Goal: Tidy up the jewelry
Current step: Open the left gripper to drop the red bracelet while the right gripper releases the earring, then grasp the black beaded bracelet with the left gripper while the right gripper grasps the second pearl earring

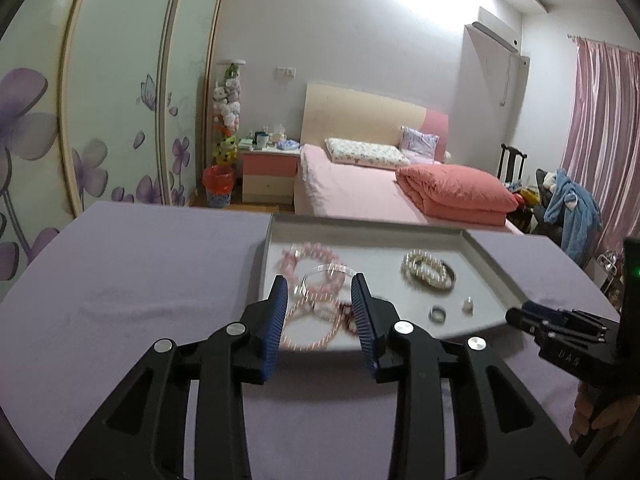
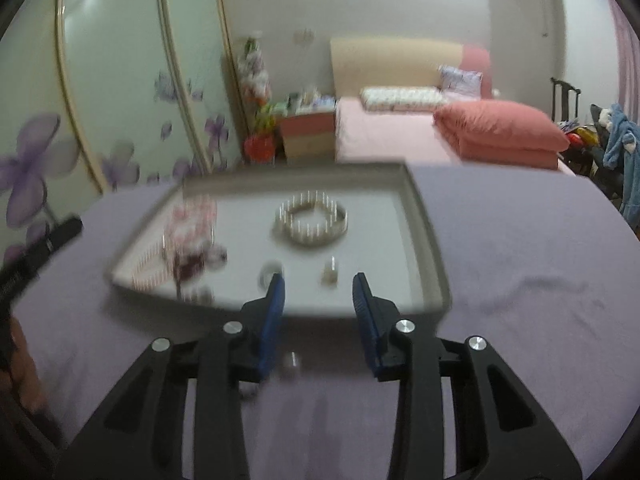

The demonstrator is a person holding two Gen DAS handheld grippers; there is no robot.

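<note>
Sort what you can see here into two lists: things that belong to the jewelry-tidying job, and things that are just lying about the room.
Belongs to the job:
- grey tray
- pink bead bracelets
- pearl bracelet
- ring
- small earring
- small silver piece on the cloth

Just lying about:
- folded quilt
- pillow
- red bin
- blue clothes on a chair

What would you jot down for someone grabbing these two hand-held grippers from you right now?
Left gripper: open, holding nothing, poised over the pink bead bracelets at the tray's left.
Right gripper: open, holding nothing, over the grey tray's near edge.
In the tray: pink bracelets, a pearl bracelet, a ring and a small stud-like piece.
A small blurred item lies on the purple cloth before the tray; it probably goes in next.
</note>
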